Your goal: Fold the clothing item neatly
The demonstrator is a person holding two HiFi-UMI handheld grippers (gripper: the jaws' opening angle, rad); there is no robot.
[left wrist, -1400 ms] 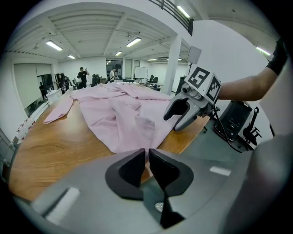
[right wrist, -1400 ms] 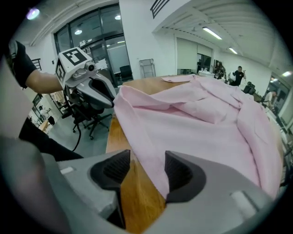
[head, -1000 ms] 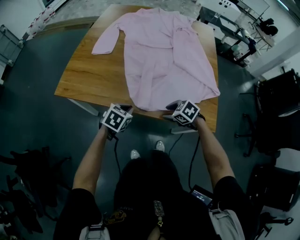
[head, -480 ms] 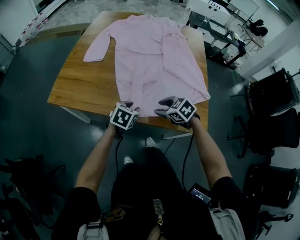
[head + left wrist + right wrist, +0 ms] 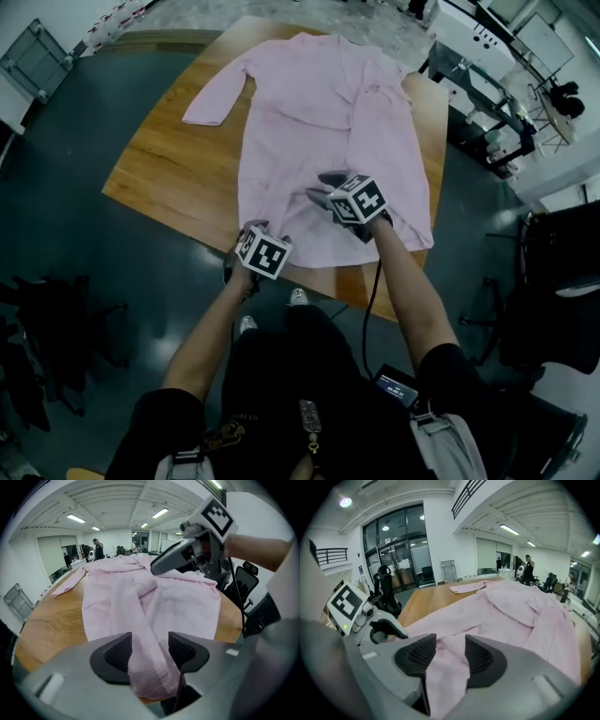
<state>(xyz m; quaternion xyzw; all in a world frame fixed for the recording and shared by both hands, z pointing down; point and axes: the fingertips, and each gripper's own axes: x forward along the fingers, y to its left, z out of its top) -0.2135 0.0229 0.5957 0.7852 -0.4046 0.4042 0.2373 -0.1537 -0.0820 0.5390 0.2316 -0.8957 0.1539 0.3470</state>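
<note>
a heap of dark bags (image 5: 37,328) sits on the grey floor off to the left, well apart from the wooden table (image 5: 169,178). on the tabletop a long pink shirt (image 5: 309,122) lies spread flat, collar toward the far edge and hem reaching the near edge. one sleeve (image 5: 217,97) stretches out flat toward the table's left corner, on bare wood, while the other sleeve lies folded in over the body on the right side. the left gripper (image 5: 262,232) hangs at the near edge of the tabletop, right at the hem and tipped downward. its jaws have just been opening and now stand spread, with a loose ridge of the pink cloth running between the pads (image 5: 117,653) and drooping below them, not pinched. a little to the right and farther in, the right gripper (image 5: 321,186) hovers over the lower half of the shirt, pointing toward the far edge. its jaws are spread wide too, and pink cloth shows in the gap between its ribbed pads (image 5: 419,658), but the pads do not press it. the person's bare forearms reach in from the near side, and two light shoes (image 5: 298,297) show on the floor just under the near edge. beyond the table's right edge stand black office chairs (image 5: 553,272), and a white desk (image 5: 487,56) stands off the far right corner.
</note>
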